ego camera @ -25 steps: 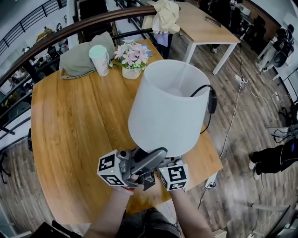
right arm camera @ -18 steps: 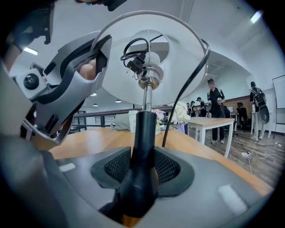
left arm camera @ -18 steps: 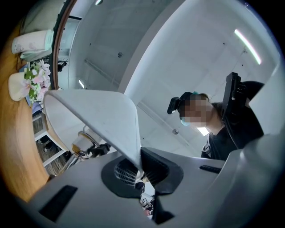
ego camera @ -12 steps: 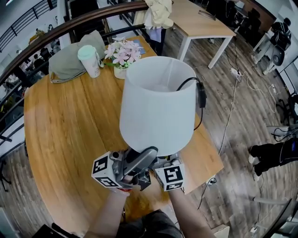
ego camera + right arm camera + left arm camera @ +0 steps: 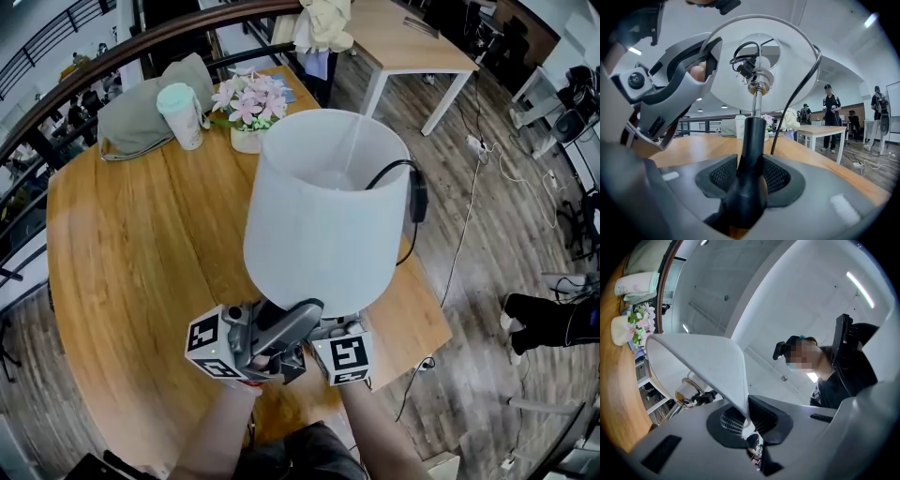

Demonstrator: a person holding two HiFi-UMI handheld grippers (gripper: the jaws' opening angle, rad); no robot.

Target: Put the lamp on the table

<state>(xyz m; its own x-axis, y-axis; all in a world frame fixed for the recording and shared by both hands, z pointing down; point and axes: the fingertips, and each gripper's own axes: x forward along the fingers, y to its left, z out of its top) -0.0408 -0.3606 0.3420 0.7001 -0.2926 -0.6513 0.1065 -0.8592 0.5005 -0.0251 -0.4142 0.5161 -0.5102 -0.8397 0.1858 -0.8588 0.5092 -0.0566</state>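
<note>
The left tongs [image 5: 746, 416] pinch the lampshade [image 5: 319, 225] rim; the right tongs [image 5: 751, 180] clamp the lamp stem [image 5: 753, 136]; forearms [image 5: 220, 427] close together at the bench [image 5: 141, 244] edge.

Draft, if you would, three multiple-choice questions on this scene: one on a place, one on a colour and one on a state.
1. Where does the flower pot stand?
A. On the floor
B. On the wooden table, near the cup
C. On a chair

2. What colour is the lampshade?
A. Red
B. White
C. Black

3. How is the right gripper?
A. Open and empty
B. Shut on the cup
C. Shut on the lamp's black stem

Answers:
1 B: the head view shows it at the tabletop's far side, close to the cup.
2 B: the shade is white in every view.
3 C: the right gripper view shows both jaws pressed against the stem.
</note>
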